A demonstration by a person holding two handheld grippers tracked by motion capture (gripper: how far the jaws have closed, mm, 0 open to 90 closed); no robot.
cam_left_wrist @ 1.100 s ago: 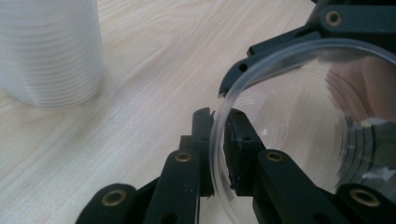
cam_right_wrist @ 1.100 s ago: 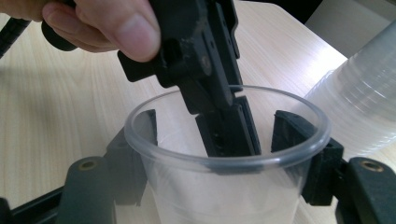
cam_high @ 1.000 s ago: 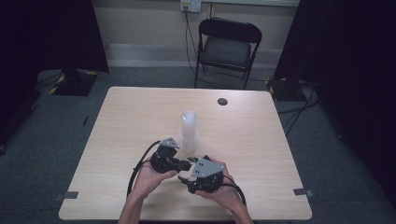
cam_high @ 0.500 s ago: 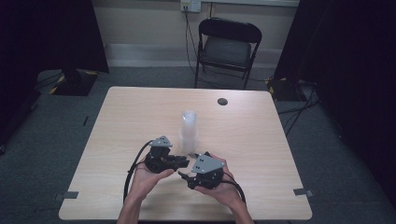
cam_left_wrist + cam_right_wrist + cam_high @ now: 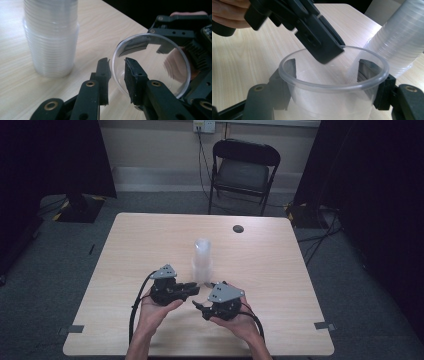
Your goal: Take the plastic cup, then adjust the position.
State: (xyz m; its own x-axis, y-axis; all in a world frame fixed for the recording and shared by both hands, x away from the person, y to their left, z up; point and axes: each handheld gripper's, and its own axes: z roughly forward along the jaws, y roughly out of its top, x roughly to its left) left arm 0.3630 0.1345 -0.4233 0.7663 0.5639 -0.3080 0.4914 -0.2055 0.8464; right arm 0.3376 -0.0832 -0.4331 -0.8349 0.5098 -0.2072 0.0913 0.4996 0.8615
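A tall stack of clear plastic cups [image 5: 202, 260] stands mid-table, seen close in the left gripper view [image 5: 50, 37] and in the right gripper view [image 5: 397, 45]. My right gripper [image 5: 328, 66] is shut on a single clear cup [image 5: 332, 87], one jaw on each side of its wall, near the table's front [image 5: 200, 304]. The cup's mouth [image 5: 152, 70] faces my left gripper [image 5: 117, 67], which stands narrowly open with one jaw outside the rim and one over the opening. From the right gripper view, the left gripper [image 5: 322, 40] reaches down over the rim. Both are just in front of the stack [image 5: 196, 290].
The light wooden table [image 5: 150, 240] carries a small dark round disc [image 5: 238, 228] at the back right. A black folding chair [image 5: 245, 170] stands behind the table. Cables trail from both grippers toward the front edge.
My left gripper has shifted a little to the left across the table. The right gripper has kept hold of the cup and barely moved.
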